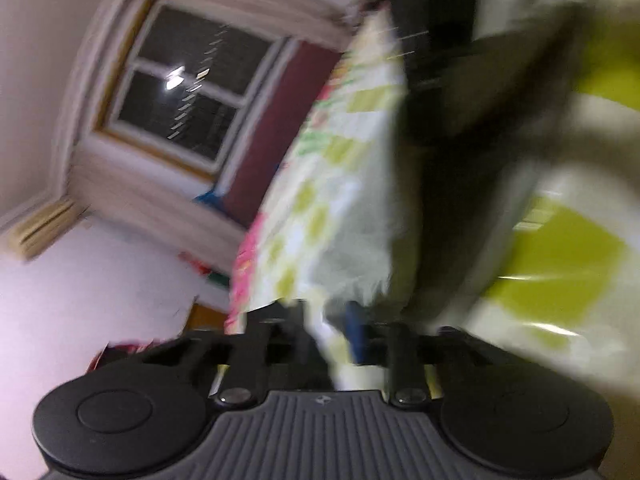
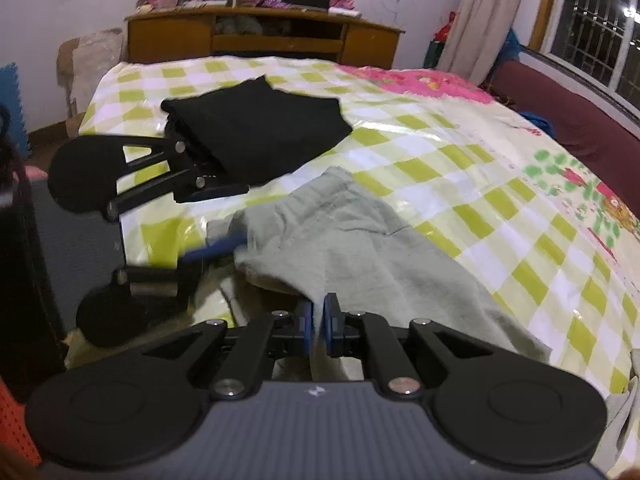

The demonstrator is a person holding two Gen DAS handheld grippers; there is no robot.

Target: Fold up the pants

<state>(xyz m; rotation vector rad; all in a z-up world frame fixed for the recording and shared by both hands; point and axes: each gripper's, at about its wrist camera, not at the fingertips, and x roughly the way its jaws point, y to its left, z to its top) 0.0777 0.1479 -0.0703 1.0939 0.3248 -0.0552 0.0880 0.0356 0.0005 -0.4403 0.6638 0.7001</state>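
Pale grey-green pants [image 2: 352, 240] lie crumpled on the checkered bed sheet [image 2: 460, 168], near its front edge. My right gripper [image 2: 319, 326] is shut on the pants' near edge, with cloth pinched between the blue pads. My left gripper [image 2: 220, 222] shows at the pants' left edge, its blue finger against the cloth and its jaws spread. The left wrist view is tilted and blurred; pale cloth [image 1: 352, 280] lies over my left gripper [image 1: 336, 336] there and hides its fingers.
A folded black garment [image 2: 260, 128] lies farther back on the bed. A wooden headboard shelf [image 2: 260, 36] with clutter stands behind it. A maroon couch [image 2: 568, 120] and a window [image 2: 600, 28] are at the right. The bed's left edge drops to a dark floor.
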